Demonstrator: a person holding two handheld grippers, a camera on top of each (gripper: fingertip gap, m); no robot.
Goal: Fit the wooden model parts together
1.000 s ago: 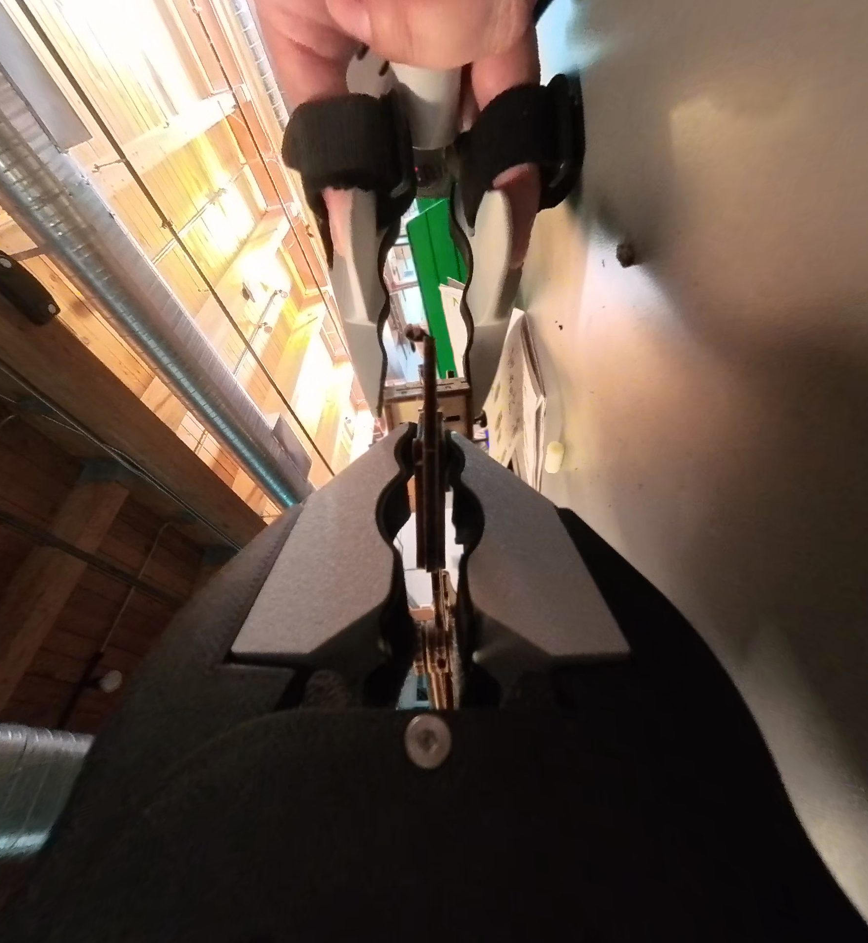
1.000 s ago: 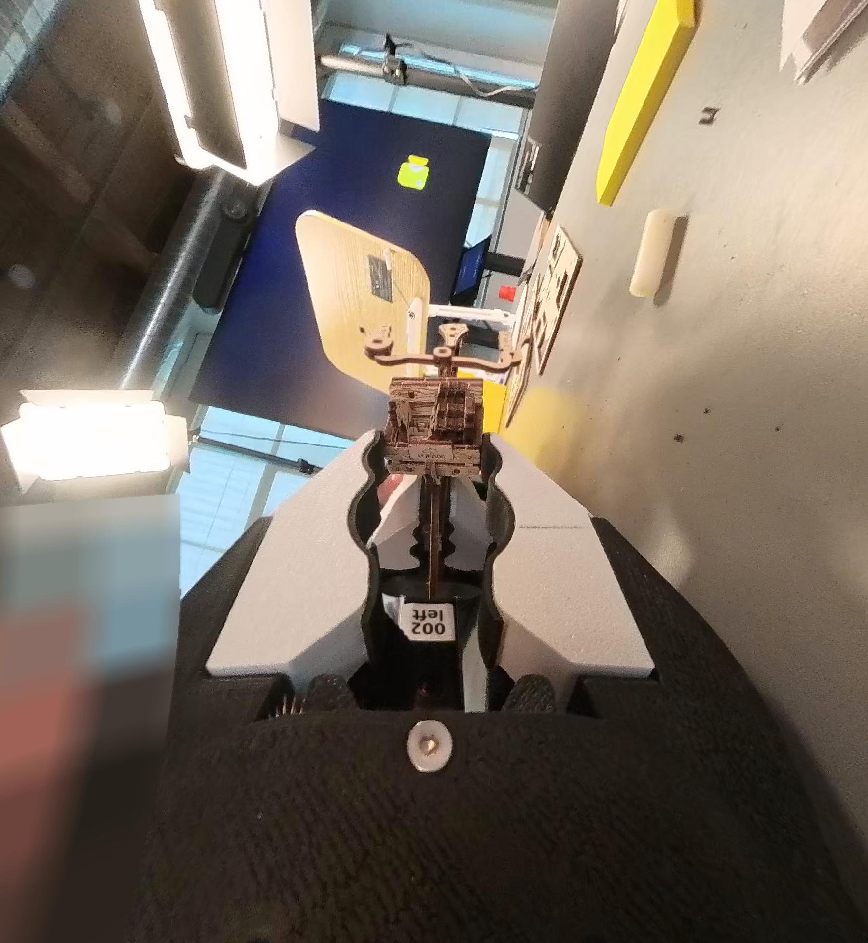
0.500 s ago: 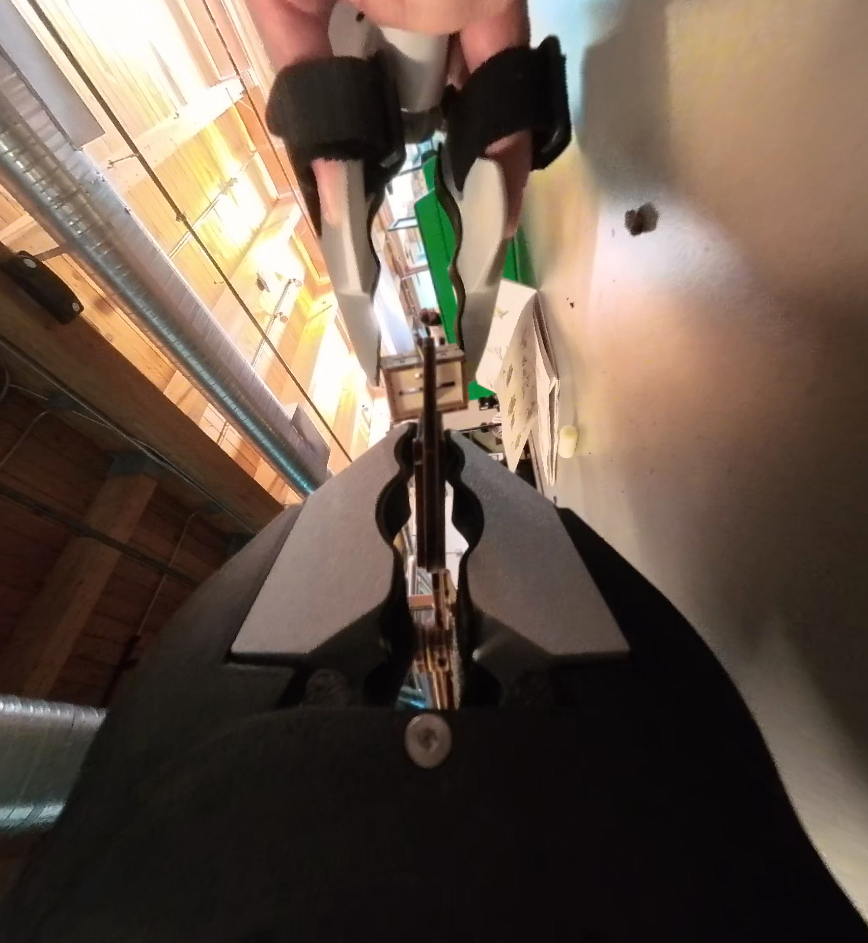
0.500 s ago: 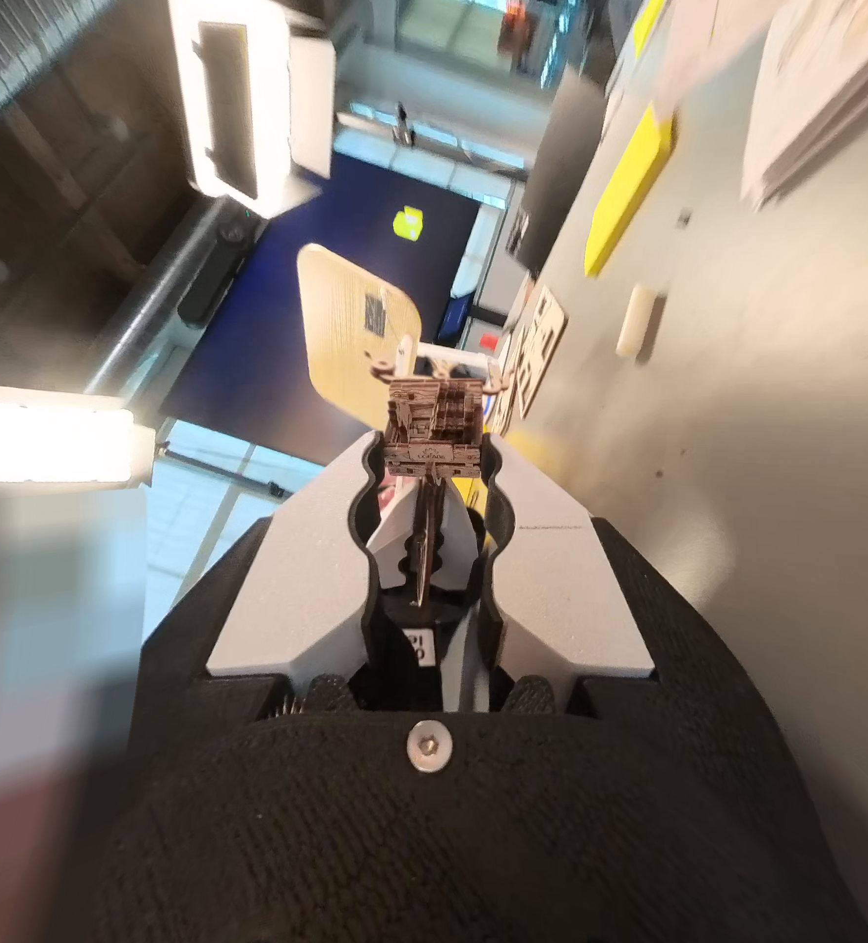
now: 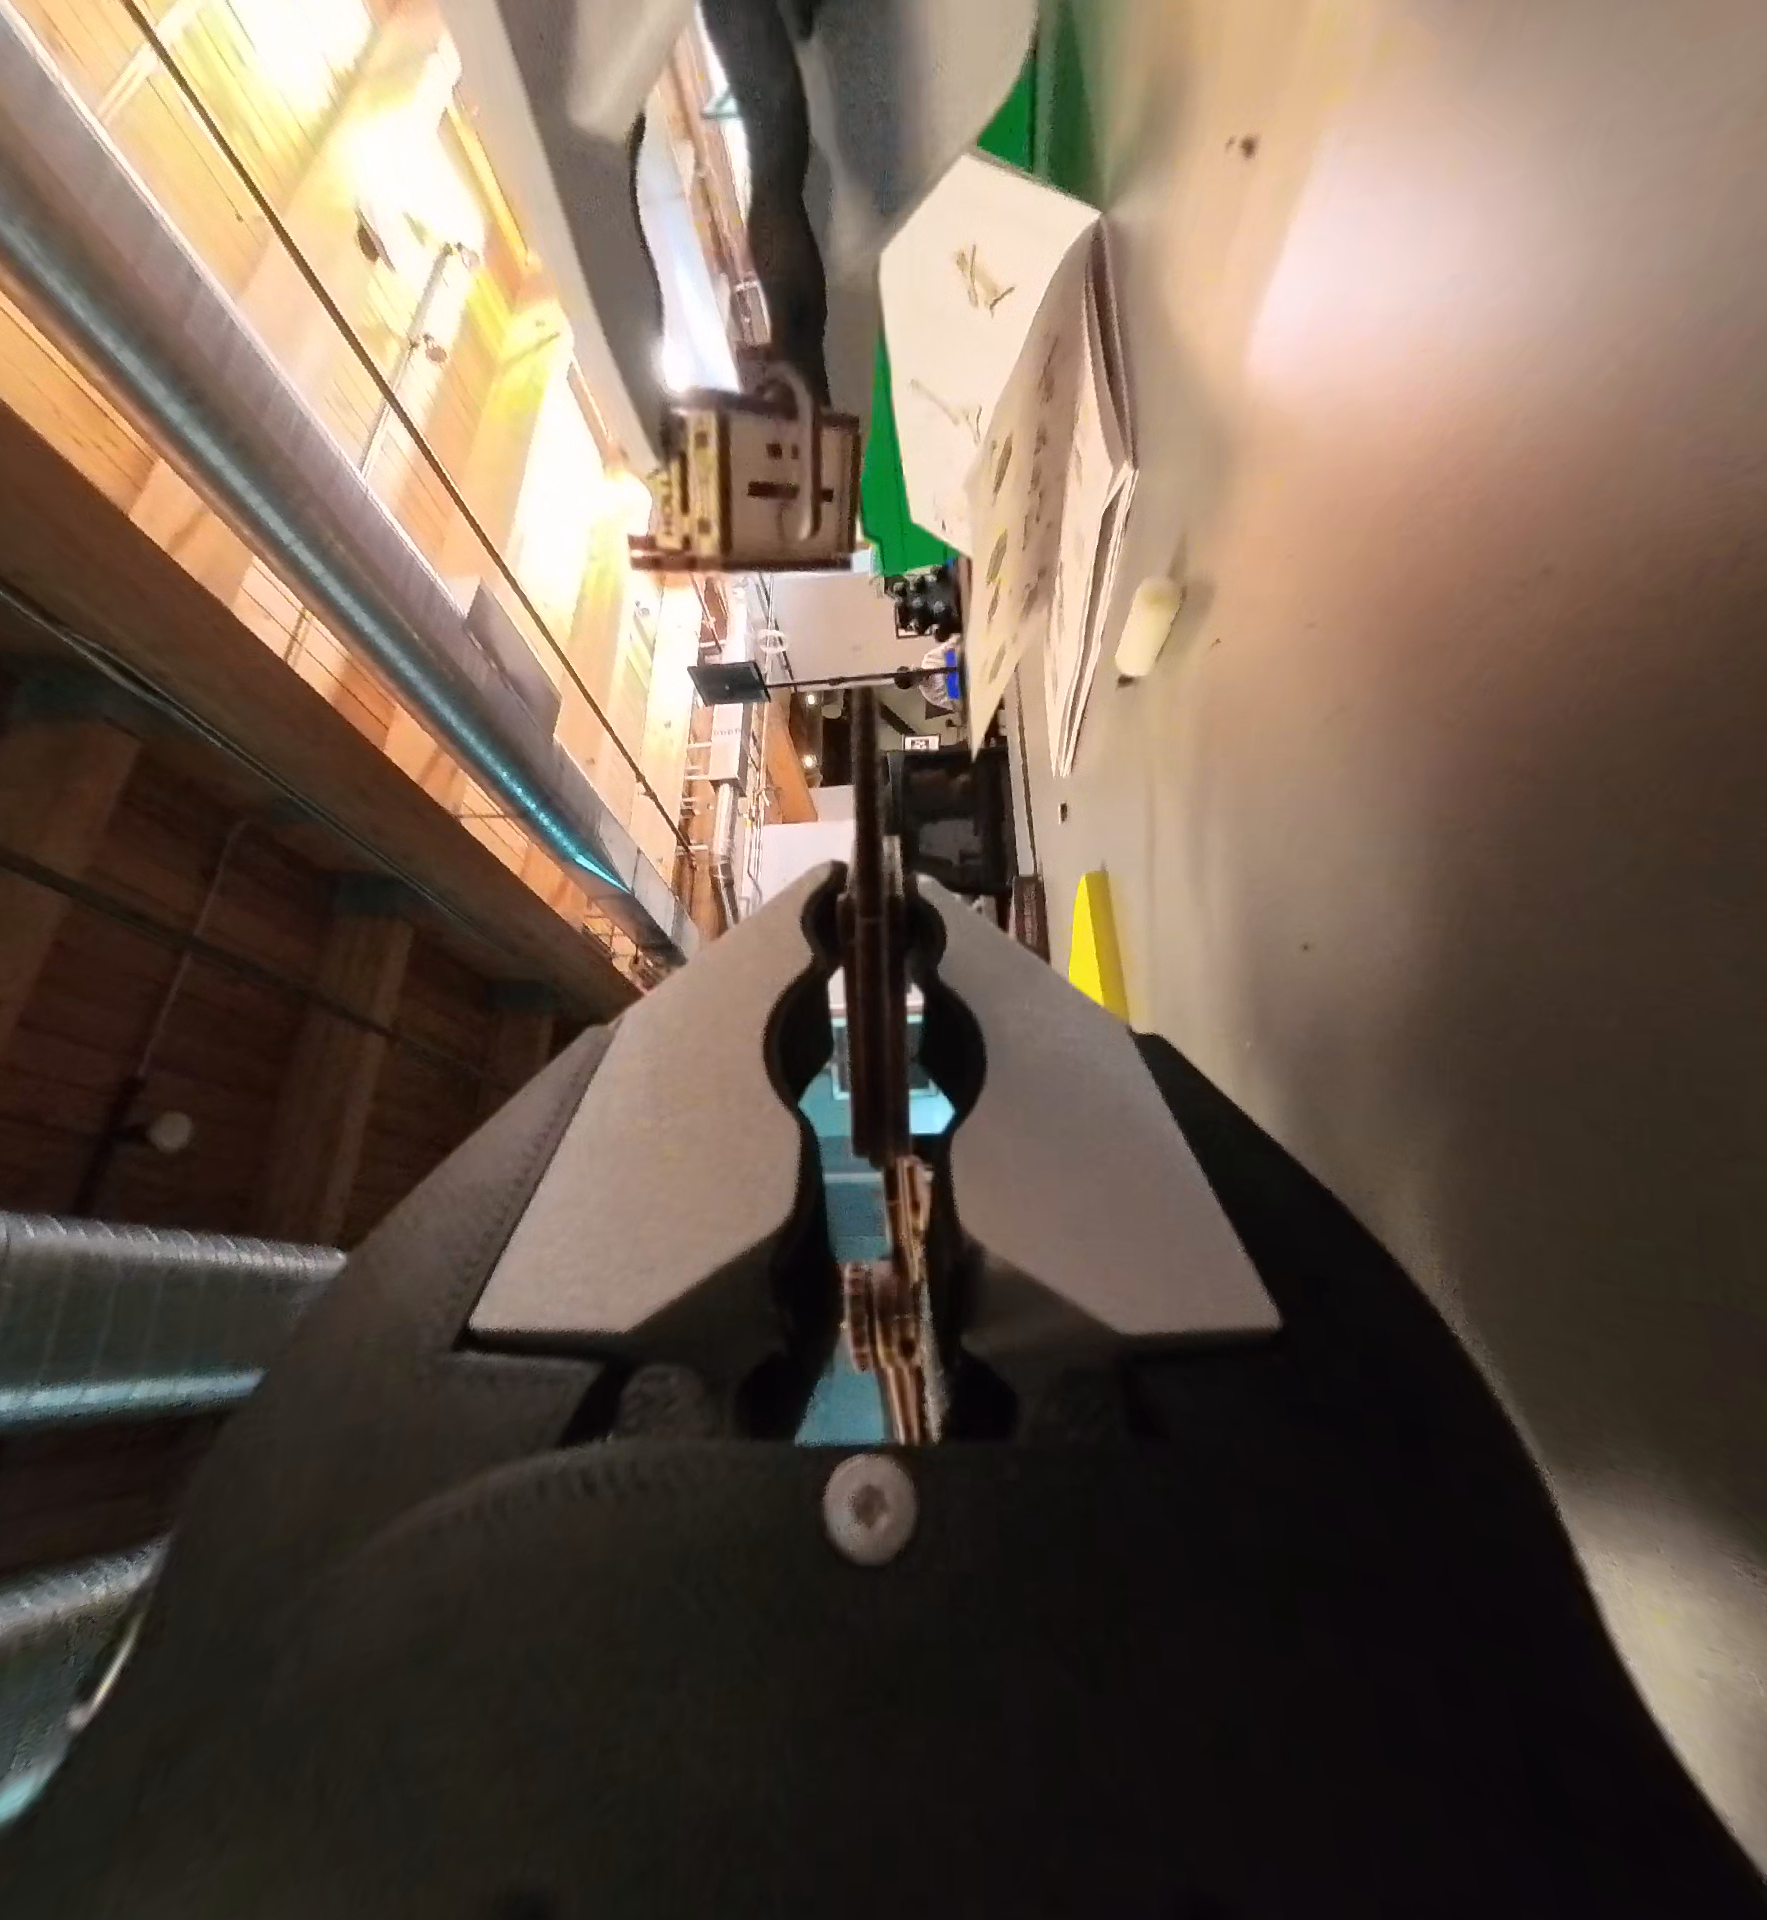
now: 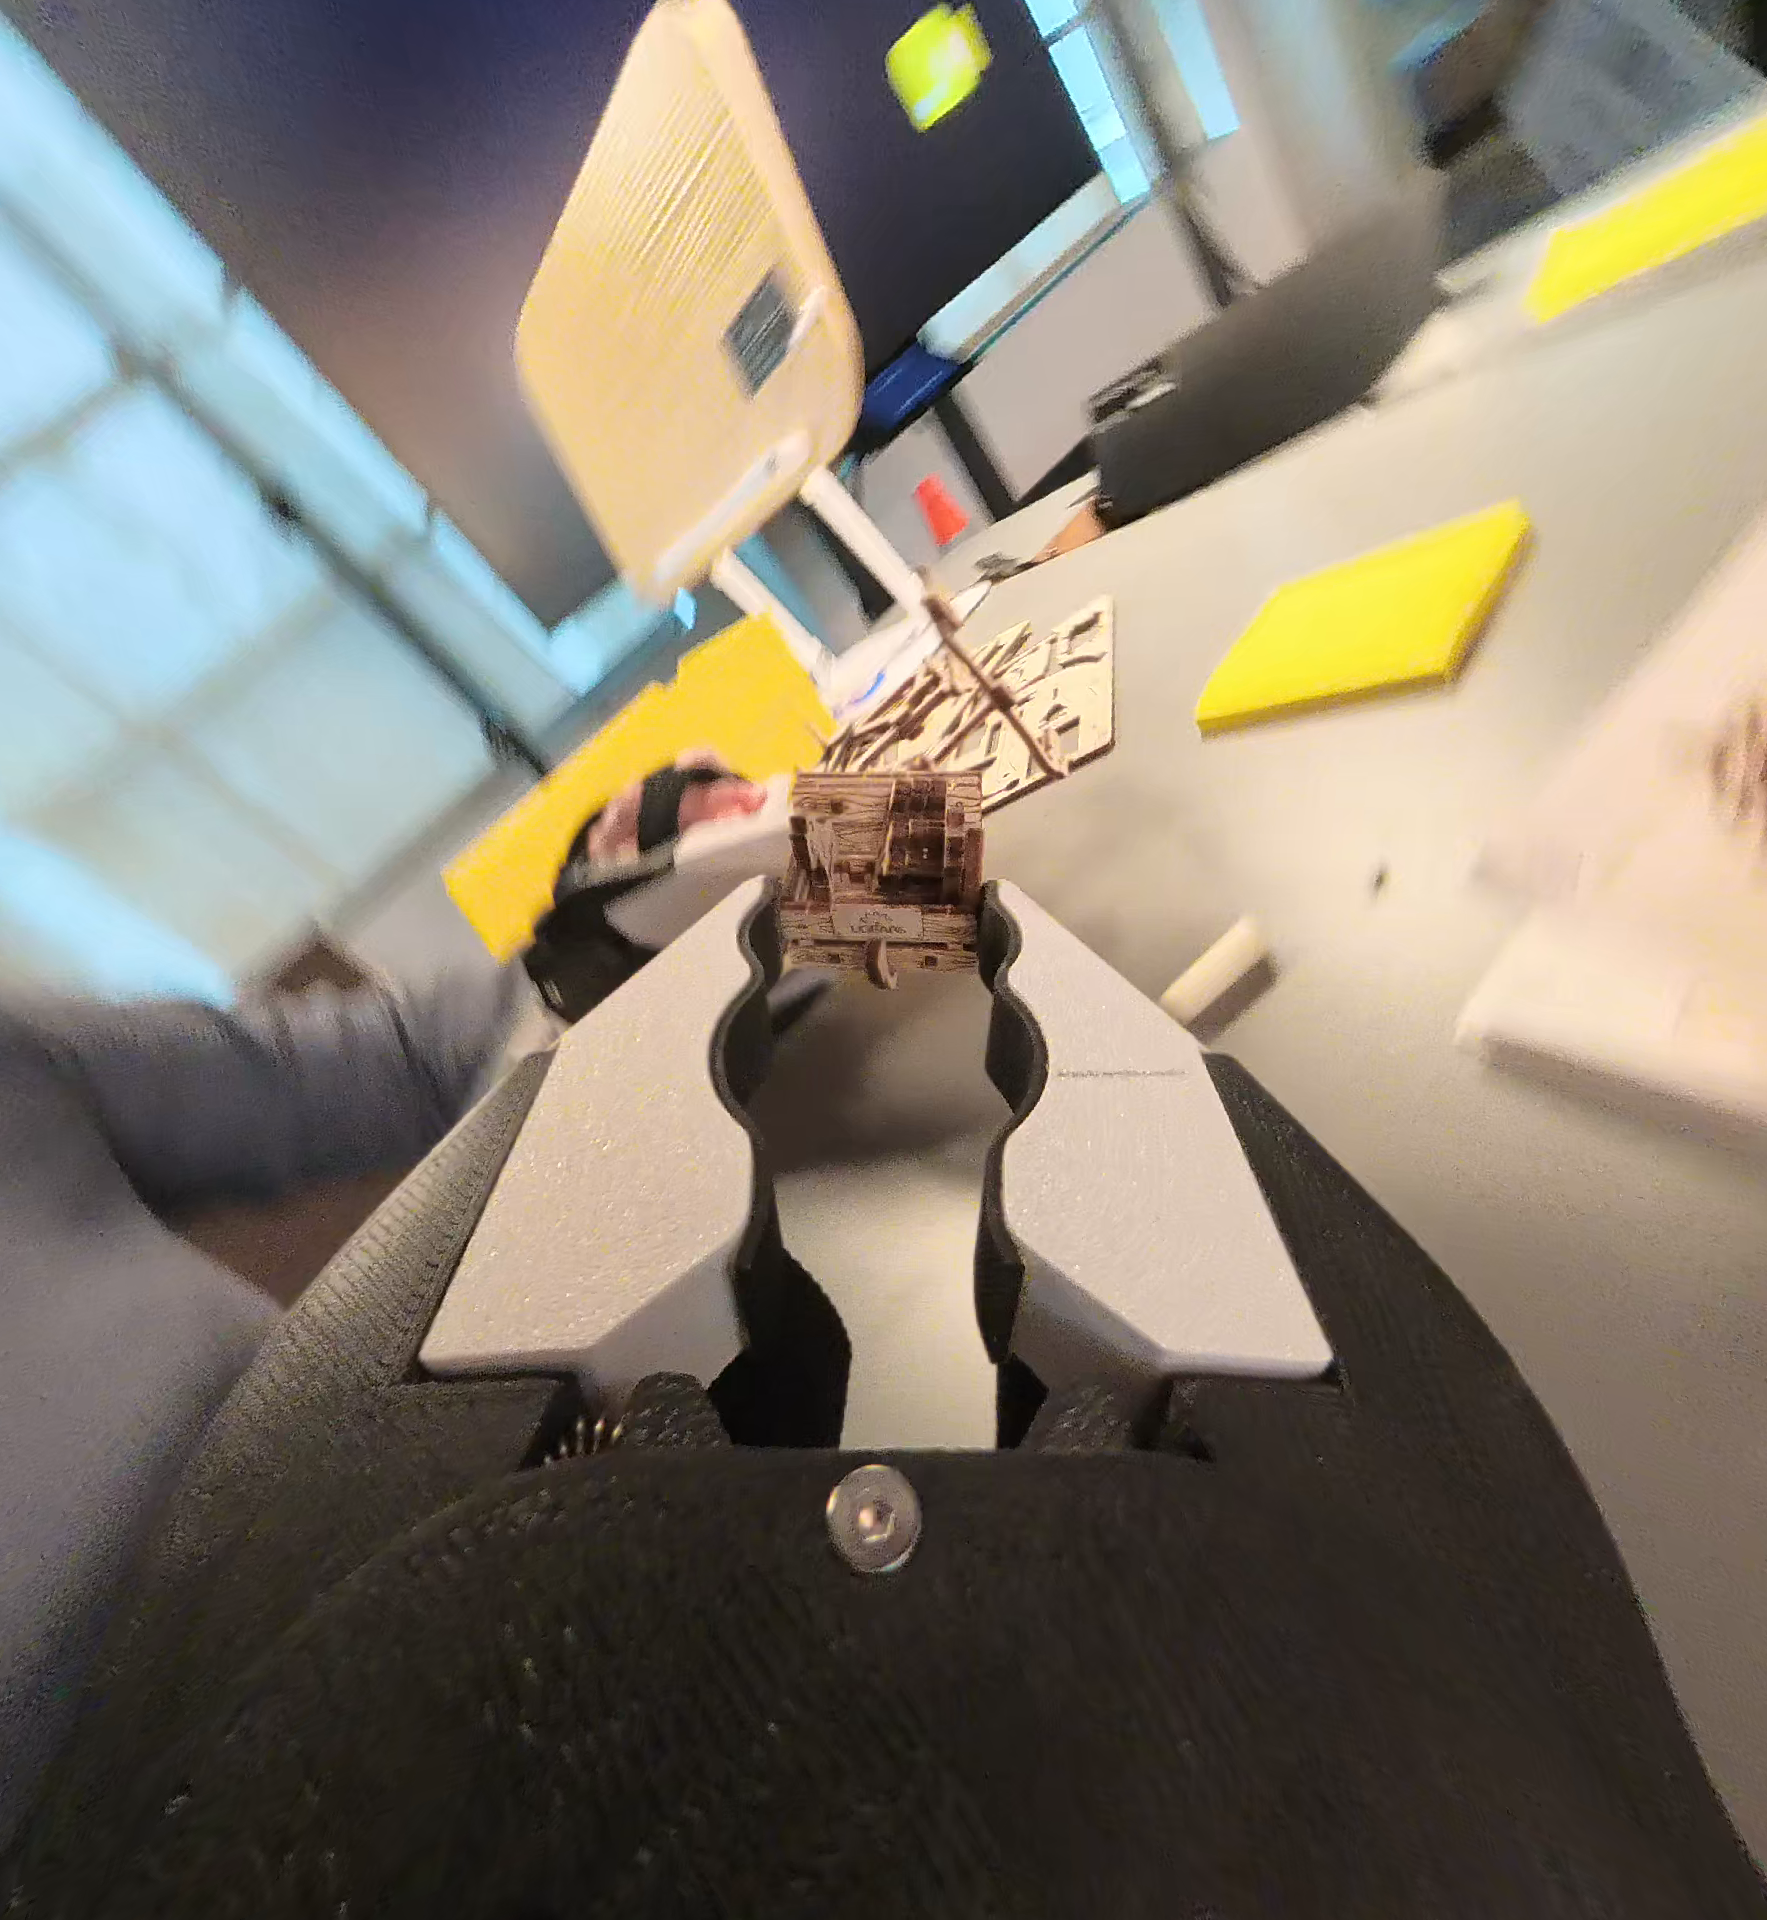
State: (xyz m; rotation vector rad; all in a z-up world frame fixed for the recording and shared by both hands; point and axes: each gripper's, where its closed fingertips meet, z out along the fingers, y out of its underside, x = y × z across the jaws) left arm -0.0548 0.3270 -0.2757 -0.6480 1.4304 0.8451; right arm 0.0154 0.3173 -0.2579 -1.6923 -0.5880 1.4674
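1. While our left gripper (image 5: pixel 874 904) keeps its jaws pinched almost shut on the thin flat wooden piece (image 5: pixel 874 997), which runs edge-on down the slot between the fingers and pokes out past the tips, the other part is no longer lined up right in front of it.
2. We now see the small boxy wooden model body (image 5: pixel 754 483) well apart from the flat piece, up and to the left in the left wrist view, where a second ago it sat just ahead of our left tips with the flat piece reaching between the right fingers.
3. Our right gripper (image 6: pixel 884 914) stays clamped on that model body (image 6: pixel 884 868), jaws partly open to the body's width, gripping its sides at the very tips.
4. From the right wrist view the flat piece has gone from between our fingers; only the grey table (image 6: pixel 1481 1195) shows through the gap, and our left hand (image 6: pixel 650 821) sits off to the left, farther back.
5. We judge that the two parts have separated rather than joined: nothing new appears attached to the body, though blur makes this hard to confirm.
6. On the table lie a cut-out wooden parts sheet (image 6: pixel 1024 686), a yellow pad (image 6: pixel 1367 623) and an instruction booklet (image 5: pixel 1045 416).
7. We probably need to bring the parts back into line and try the fit again.
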